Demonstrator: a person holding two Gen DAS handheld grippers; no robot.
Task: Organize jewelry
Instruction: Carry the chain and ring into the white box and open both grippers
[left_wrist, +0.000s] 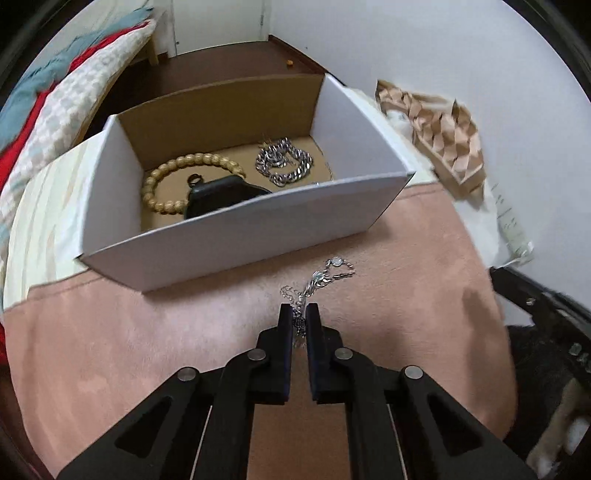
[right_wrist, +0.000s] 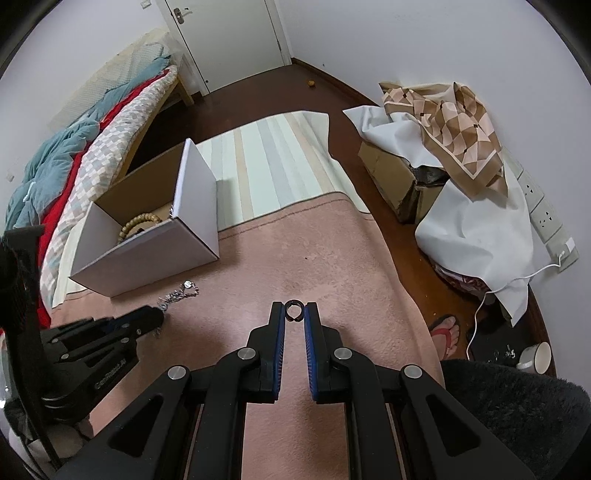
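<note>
left tongs (left_wrist: 299, 314) pinched shut on thin silver chain (left_wrist: 321, 277), rest trailing far-right over pink blanket (left_wrist: 147, 332). right tongs (right_wrist: 294, 312) clamped on small dark ring (right_wrist: 294, 309). white box (left_wrist: 240, 240) just beyond, nearer left tongs.

Two grippers are showing, the left gripper (left_wrist: 299, 314) and the right gripper (right_wrist: 294, 312). One box (left_wrist: 236, 236) is sitting on one pink blanket (left_wrist: 406, 266). Three pieces are lying inside it: one bead bracelet (left_wrist: 173, 173), one chain (left_wrist: 286, 162) and one black pouch (left_wrist: 221, 195). One thin chain (left_wrist: 325, 277) is lying outside, and one ring (right_wrist: 294, 309) is showing.
</note>
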